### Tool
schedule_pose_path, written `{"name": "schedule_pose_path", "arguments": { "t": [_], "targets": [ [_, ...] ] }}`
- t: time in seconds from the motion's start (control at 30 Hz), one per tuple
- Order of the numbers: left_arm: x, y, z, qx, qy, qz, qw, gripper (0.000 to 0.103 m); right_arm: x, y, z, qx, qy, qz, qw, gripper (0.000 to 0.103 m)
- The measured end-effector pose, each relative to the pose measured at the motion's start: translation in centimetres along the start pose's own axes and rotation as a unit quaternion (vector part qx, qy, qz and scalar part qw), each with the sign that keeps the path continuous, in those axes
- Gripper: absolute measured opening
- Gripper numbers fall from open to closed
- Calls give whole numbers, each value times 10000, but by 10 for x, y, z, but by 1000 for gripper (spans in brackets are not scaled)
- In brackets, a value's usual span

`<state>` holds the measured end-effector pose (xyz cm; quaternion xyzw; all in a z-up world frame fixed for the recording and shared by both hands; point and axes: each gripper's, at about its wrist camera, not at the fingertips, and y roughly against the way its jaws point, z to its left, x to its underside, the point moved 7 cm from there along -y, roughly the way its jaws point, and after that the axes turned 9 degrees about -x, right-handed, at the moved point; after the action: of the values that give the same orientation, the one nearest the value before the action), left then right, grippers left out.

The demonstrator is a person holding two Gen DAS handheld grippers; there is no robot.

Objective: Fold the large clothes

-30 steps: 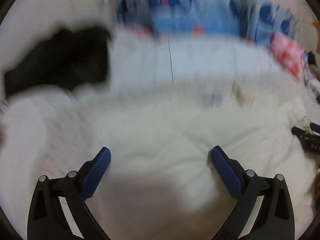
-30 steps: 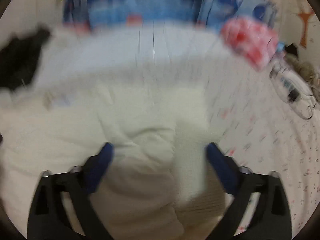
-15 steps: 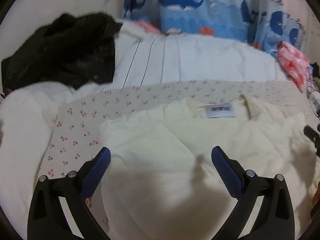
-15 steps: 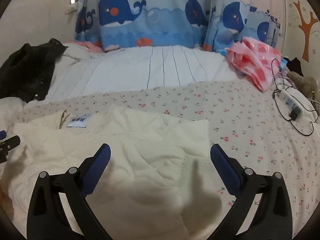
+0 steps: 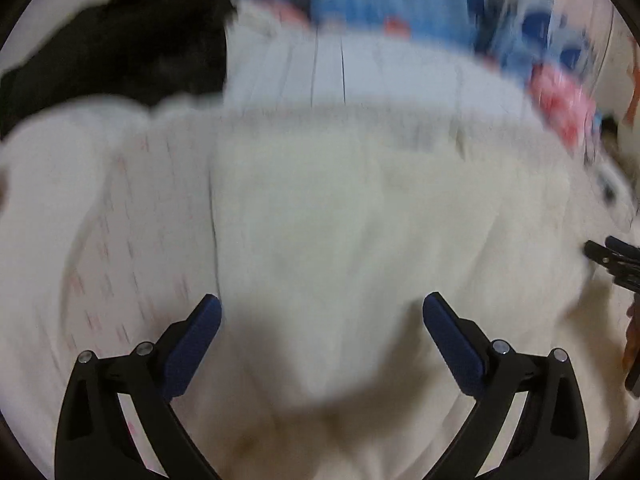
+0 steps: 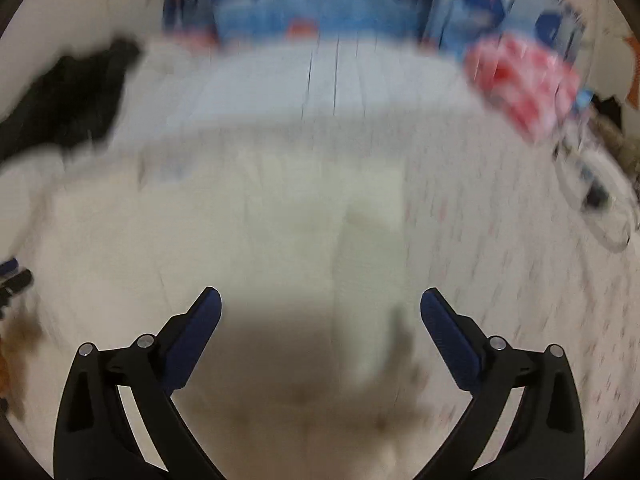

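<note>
Cream garment (image 5: 340,232) spread flat on floral sheet (image 6: 520,280). Left gripper (image 5: 322,320), right gripper (image 6: 320,312): fingers wide apart, holding nothing (views blurred). Advice: descend squarely, pinch single edge layer each side.

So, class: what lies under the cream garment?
The cream garment lies on a floral-print bedsheet, visible around its edges. Anything directly beneath it is covered.

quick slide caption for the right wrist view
Motion-blurred right wrist view: open right gripper poised over a cream garment spread on the floral bedsheet.
</note>
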<state>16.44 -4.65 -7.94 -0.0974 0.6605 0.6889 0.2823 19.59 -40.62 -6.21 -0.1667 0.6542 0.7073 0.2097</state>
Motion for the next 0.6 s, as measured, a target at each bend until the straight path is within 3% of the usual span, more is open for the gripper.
{"name": "schedule_pose_path", "arguments": {
  "t": [0.03,0.1,0.23,0.3,0.37,0.47,0.6],
  "targets": [
    [13,-11,-4,-41,-178,184,9997,98,7,-4,0,6,-9,-112,9999,97],
    [21,2,2,-164,-236,185,9994,97,12,13,-1,-153,-319,-17,9994,97],
    [31,89,46,302,346,-195,9988,97,34,85,1,-472,-4,-215,9987,97],
    [55,129,80,565,534,-231,9967,97,69,113,-11,-611,87,-88,9981,97],
    [84,144,104,739,644,3,9952,97,110,128,-29,-809,-24,103,9967,97],
    [143,149,125,910,860,453,9911,97,174,142,-57,-1241,-457,413,9903,97],
    [207,149,130,1118,1293,745,9825,97,226,159,-70,-2041,-1151,461,9711,97]
  ]
}}
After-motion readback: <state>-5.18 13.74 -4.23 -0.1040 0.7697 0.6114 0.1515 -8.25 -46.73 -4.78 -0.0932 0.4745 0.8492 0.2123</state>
